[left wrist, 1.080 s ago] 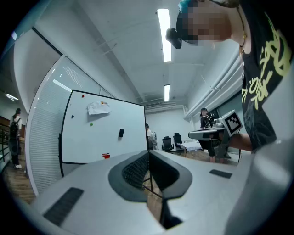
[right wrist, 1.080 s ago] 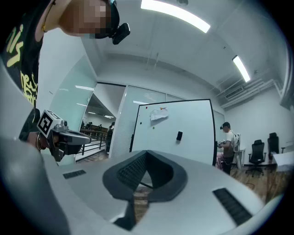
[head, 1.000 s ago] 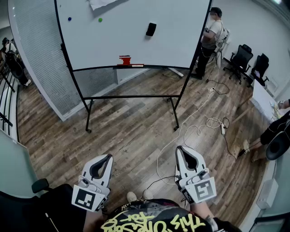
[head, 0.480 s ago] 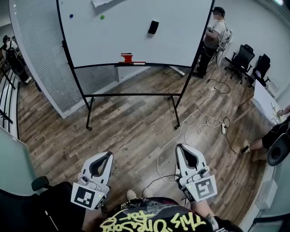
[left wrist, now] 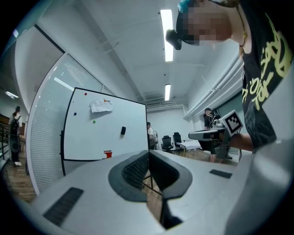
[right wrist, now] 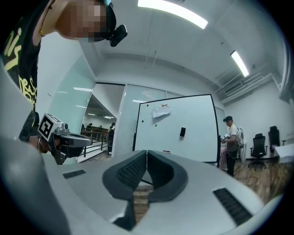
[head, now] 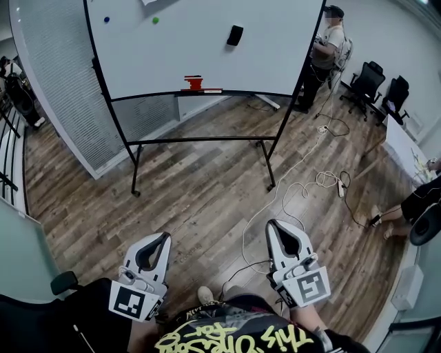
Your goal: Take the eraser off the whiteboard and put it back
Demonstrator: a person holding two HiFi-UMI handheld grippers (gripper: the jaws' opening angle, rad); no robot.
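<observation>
Eraser (head: 235,35) is clinging to the whiteboard (head: 200,58), in its upper right part, well apart from both grippers I am running. I am keeping the left gripper (head: 162,239) low in front of the operator's body, pointing level toward the board. Its jaws are pressing together with nothing between the pads. The right gripper (head: 273,226) is riding beside it, aiming the same way, and its jaws are likewise closed tight and carrying nothing.

Beyond the two tips, wooden floor (head: 193,200) is stretching out to the board's black stand (head: 135,165). A white cable (head: 298,189) is snaking over the planks on the right. On the tray at the board's lower edge a small red object (head: 193,83) is sitting, below and to the left of the eraser. A green magnet (head: 156,21) and a blue magnet (head: 106,20) are dotting the top left of the board, and a crumpled sheet of paper (left wrist: 101,106) is hanging near the top edge. A person (head: 324,58) is standing just past the board's right side, with black office chairs (head: 365,86) waiting farther right.
</observation>
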